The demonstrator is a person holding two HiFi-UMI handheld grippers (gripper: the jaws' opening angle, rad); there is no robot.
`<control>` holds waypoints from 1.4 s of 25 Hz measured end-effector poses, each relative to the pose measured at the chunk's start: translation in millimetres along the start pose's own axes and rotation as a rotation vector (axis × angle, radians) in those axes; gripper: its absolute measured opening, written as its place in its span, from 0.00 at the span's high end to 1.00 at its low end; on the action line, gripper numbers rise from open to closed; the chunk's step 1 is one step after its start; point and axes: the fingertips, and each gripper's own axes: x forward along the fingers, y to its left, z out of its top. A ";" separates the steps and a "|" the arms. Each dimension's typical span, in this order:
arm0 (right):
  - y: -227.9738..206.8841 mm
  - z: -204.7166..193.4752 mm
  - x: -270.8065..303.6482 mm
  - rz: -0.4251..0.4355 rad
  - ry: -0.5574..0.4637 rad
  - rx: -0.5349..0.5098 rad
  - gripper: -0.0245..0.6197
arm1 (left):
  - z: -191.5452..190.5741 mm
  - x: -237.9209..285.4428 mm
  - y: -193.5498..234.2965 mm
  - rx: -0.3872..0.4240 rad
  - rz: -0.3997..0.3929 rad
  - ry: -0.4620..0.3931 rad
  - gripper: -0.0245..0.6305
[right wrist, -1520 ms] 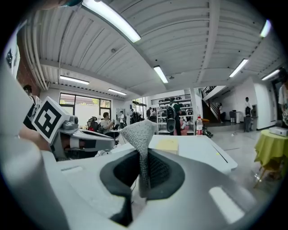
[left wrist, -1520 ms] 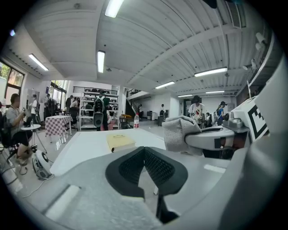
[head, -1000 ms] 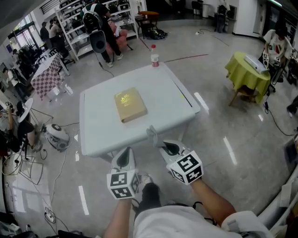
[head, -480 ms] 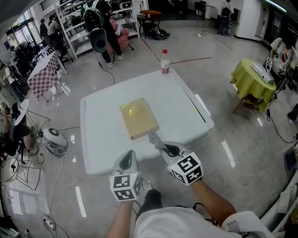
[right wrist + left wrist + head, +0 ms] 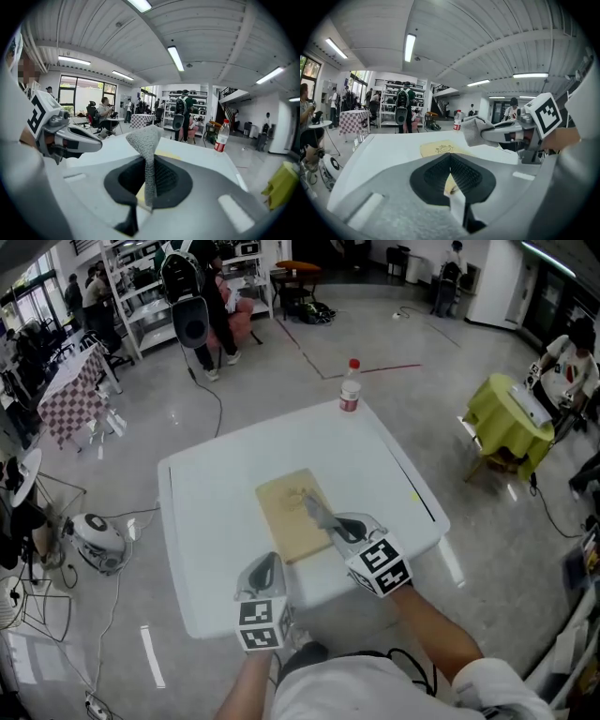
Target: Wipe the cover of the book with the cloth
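Note:
A tan book (image 5: pixel 289 521) with a gold emblem lies flat in the middle of the white table (image 5: pixel 211 493). My right gripper (image 5: pixel 333 523) hovers over the book's right half, shut on a grey cloth (image 5: pixel 315 508); the cloth sticks up out of the jaws (image 5: pixel 145 140). My left gripper (image 5: pixel 267 565) is shut with nothing in it, low over the table just before the book's near edge. The left gripper view shows the book (image 5: pixel 439 149) ahead, and the cloth (image 5: pixel 475 131) in the right gripper (image 5: pixel 485 137) to its right.
A bottle with a red cap (image 5: pixel 350 388) stands at the table's far edge. On the floor are a yellow-draped side table (image 5: pixel 502 404) at right and a round fan (image 5: pixel 94 542) with cables at left. Shelves, a speaker stand (image 5: pixel 190 322) and people are far behind.
The table has come closer. My right gripper carried the cloth forward from the table's front edge to over the book. The left gripper moved in over the table's near side.

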 end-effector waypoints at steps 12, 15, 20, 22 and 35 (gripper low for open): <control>-54.3 13.0 96.1 0.031 0.095 -0.223 0.94 | -0.5 43.5 32.1 -0.035 0.028 0.021 0.95; -66.1 10.4 108.1 0.053 0.112 -0.288 0.94 | -0.3 47.7 28.8 -0.051 0.057 0.025 0.95; -77.6 3.6 129.8 0.089 0.139 -0.393 0.94 | -2.0 46.1 29.0 -0.071 0.126 0.029 0.95; -79.9 2.6 141.0 0.105 0.144 -0.430 0.94 | -3.1 47.4 29.6 -0.082 0.146 0.032 0.95; -57.5 -23.0 157.5 0.301 0.183 -0.410 0.94 | -11.7 52.6 35.7 -0.098 0.205 0.062 0.95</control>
